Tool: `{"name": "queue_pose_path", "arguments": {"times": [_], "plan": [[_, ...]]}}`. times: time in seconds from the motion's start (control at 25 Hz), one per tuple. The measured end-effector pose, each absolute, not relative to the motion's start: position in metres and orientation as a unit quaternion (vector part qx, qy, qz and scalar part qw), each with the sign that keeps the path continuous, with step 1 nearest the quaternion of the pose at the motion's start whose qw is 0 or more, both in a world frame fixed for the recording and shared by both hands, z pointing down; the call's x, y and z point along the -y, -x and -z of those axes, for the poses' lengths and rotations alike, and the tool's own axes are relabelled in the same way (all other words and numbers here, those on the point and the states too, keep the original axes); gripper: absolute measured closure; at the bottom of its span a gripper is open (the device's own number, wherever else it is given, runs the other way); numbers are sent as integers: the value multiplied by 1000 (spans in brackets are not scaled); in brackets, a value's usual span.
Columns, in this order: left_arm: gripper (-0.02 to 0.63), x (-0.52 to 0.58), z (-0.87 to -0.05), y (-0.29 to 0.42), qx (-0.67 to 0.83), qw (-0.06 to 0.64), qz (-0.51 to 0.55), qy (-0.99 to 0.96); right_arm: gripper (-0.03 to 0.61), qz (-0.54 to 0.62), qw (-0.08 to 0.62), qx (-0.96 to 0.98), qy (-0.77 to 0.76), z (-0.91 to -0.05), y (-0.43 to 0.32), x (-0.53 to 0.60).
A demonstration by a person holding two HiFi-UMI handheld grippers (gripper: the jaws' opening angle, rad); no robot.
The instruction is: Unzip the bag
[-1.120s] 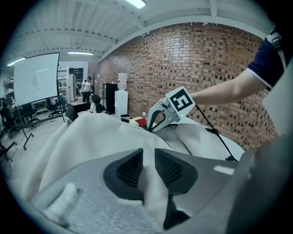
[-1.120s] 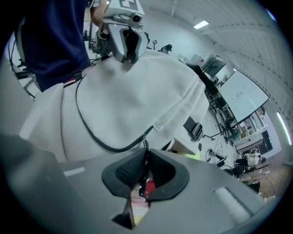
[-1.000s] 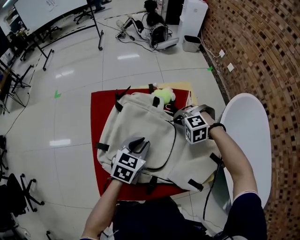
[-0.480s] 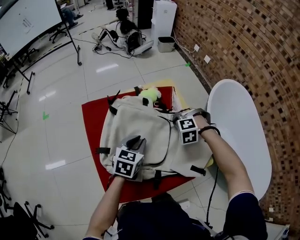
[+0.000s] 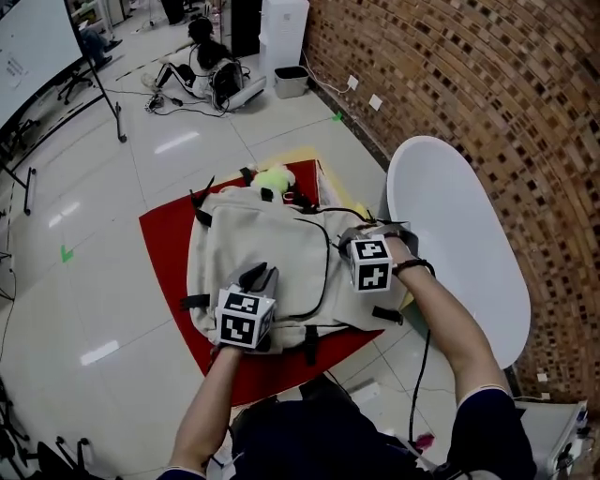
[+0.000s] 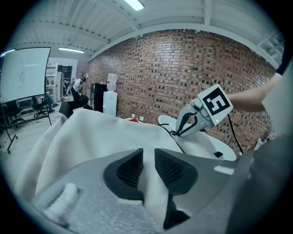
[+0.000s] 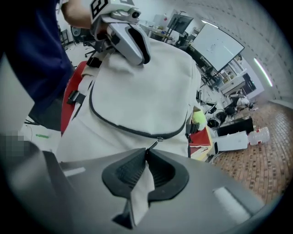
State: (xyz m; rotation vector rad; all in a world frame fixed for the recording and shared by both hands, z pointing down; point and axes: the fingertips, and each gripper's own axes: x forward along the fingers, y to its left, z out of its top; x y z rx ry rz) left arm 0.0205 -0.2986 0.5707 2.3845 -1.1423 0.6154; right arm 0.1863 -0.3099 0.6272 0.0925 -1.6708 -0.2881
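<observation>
A cream backpack [image 5: 272,248] lies flat on a red mat [image 5: 161,230]. Its dark front zipper [image 7: 132,131] curves across the pocket. My left gripper [image 5: 261,276] rests on the bag's near left part, shut on a pinched fold of cream fabric [image 6: 149,183]. My right gripper [image 5: 348,237] sits at the bag's right side, at the zipper's upper right corner. In the right gripper view its jaws [image 7: 146,157] are shut on the zipper's pull, with a pale tab hanging between the pads and the metal slider [image 7: 158,138] just beyond the tips.
A yellow-green soft toy [image 5: 273,179] sits at the bag's far end. A white oval tabletop [image 5: 455,244] stands close on the right, with a brick wall [image 5: 469,84] behind it. Cables and a white box [image 5: 284,28] lie on the far floor.
The head view has swung, so the scene has slid left and down in it. Both grippers keep the same grips and places on the bag. The zipper shows no clear movement.
</observation>
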Motion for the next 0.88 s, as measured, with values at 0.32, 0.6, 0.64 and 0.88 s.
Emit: {"name": "queue_pose_path", "arguments": {"times": [0.32,0.6,0.64,0.88], "plan": [[532,294,-572,-27,382,199,-225,-874,551,35,634,769,-78,-621,-175,243],[532,283,-567,-30,353,176,-219,-893,551,-52,586,795,-149,-618,-163,200],[532,282,-567,-30,347,170,-219,-896,551,-61,580,797,-159,-618,-160,196],[532,271,-565,-36,310,162,-218,-911,551,-95,553,798,-222,-620,-149,178]]}}
